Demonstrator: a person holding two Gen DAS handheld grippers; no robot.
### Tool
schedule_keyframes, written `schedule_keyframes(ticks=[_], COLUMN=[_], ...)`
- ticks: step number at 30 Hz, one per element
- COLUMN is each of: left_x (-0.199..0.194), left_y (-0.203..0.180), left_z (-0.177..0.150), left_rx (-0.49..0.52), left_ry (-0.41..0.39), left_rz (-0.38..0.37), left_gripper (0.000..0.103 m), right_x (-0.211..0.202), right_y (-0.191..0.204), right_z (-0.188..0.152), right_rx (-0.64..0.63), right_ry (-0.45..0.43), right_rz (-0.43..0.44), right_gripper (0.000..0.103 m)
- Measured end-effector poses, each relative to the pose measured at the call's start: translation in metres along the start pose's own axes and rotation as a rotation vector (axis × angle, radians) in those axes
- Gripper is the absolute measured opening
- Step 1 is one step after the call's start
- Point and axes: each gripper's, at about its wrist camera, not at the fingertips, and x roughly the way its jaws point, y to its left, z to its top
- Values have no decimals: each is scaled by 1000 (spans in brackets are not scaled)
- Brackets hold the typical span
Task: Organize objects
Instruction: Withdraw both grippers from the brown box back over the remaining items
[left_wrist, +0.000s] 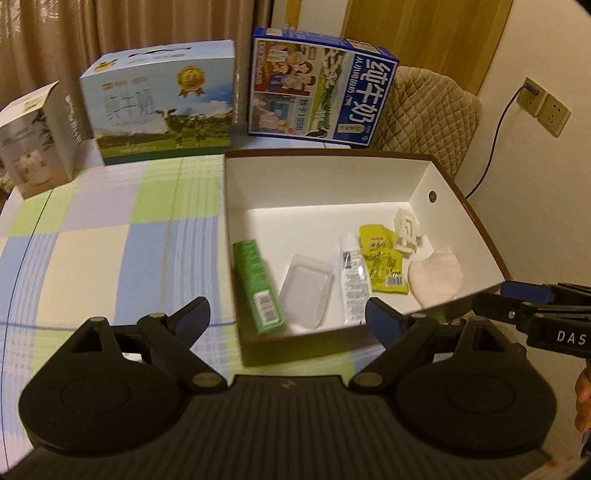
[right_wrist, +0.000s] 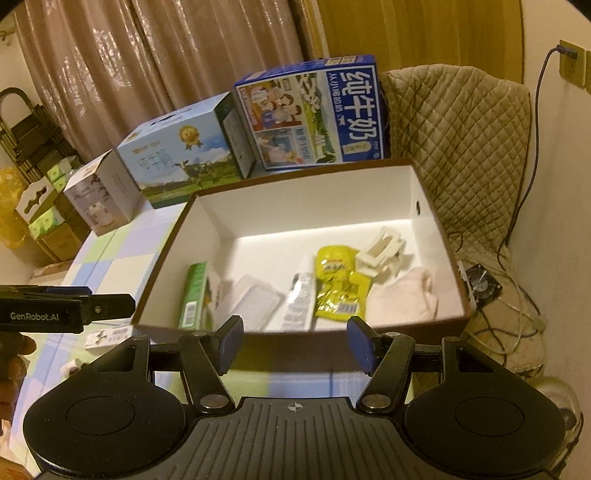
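Note:
A white-lined brown box (left_wrist: 321, 177) (right_wrist: 295, 199) sits on the checked tablecloth. Inside lie a green carton (left_wrist: 258, 284) (right_wrist: 194, 295), a clear plastic tray (left_wrist: 306, 290) (right_wrist: 251, 301), a white tube (left_wrist: 352, 275) (right_wrist: 301, 299), a yellow packet (left_wrist: 384, 260) (right_wrist: 340, 286), a white plastic clip (left_wrist: 406, 232) (right_wrist: 382, 254) and a pale cloth (left_wrist: 436, 275) (right_wrist: 402, 299). My left gripper (left_wrist: 286, 319) is open and empty at the box's near wall. My right gripper (right_wrist: 295, 341) is open and empty just before the box's near edge; it also shows at the right of the left wrist view (left_wrist: 532, 295).
Three cartons stand at the table's back: a blue milk box (left_wrist: 321, 85) (right_wrist: 314, 114), a light-blue milk box (left_wrist: 162, 107) (right_wrist: 184, 155) and a small white box (left_wrist: 37, 144) (right_wrist: 101, 195). A small packet (right_wrist: 107, 336) lies left of the box. A quilted chair (right_wrist: 461, 147) stands right.

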Motion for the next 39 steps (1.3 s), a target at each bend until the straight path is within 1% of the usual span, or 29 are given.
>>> schedule_keyframes(ticks=[10,18,29,39], left_x=[-31,-51,-72,-80], left_y=[35,74,124,162], left_z=[-42,-73,-113,-144], left_rx=[-20,-55,-106,-136], left_ry=[19,35,60,92], left_rz=[-1,19,67,130], left_gripper=[89,89,89,89], right_x=[-8,-3,18,41], right_y=[45,79,122,156], right_z=[-27,-48,-79,-96], right_rx=[-9,-27,-67,-107], right_ry=[27,69,161,214], right_rz=[13,38,83,115], right_gripper=[59,59,59,59])
